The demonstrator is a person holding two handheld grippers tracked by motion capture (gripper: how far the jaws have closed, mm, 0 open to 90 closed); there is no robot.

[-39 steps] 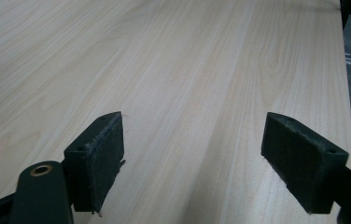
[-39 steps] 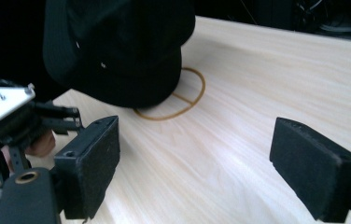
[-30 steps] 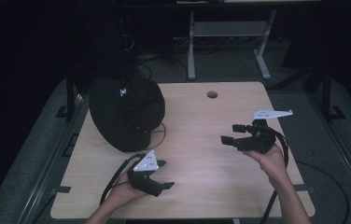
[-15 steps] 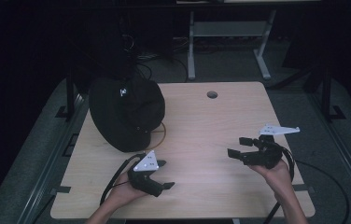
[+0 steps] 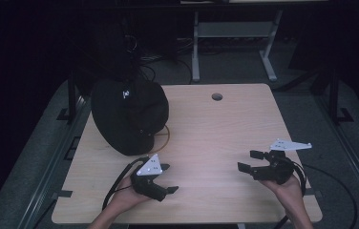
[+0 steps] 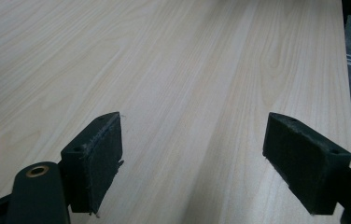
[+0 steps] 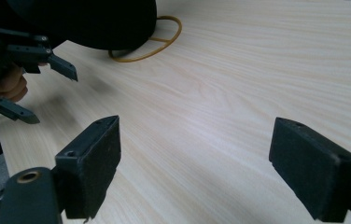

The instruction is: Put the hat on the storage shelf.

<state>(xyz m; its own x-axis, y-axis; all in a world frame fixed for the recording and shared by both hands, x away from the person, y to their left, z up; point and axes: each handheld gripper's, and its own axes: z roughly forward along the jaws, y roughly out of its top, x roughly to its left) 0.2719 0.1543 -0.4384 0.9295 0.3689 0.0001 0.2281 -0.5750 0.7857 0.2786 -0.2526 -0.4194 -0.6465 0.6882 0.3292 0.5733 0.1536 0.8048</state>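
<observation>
A person holds both grippers low over a light wooden table (image 5: pixel 211 129). My left gripper (image 5: pixel 169 178) rests near the front edge, left of centre, its jaws wide apart with only bare wood (image 6: pixel 187 70) between them. My right gripper (image 5: pixel 247 160) sits at the front right, pointing left, also open and holding nothing. In the right gripper view the jaws frame bare table, and the left gripper (image 7: pixel 51 95) with the hand that holds it appears at the far left.
A black bag (image 5: pixel 127 114) lies on the table's back left, with a yellow cord loop (image 5: pixel 166 138) sticking out from under it; the loop (image 7: pixel 164 42) and bag (image 7: pixel 85 23) lie beyond my right jaws. A round cable hole (image 5: pixel 217 97) is near the far edge.
My right gripper has come back toward the front edge and dropped lower over the table, still open. The left gripper has stayed where it was.
</observation>
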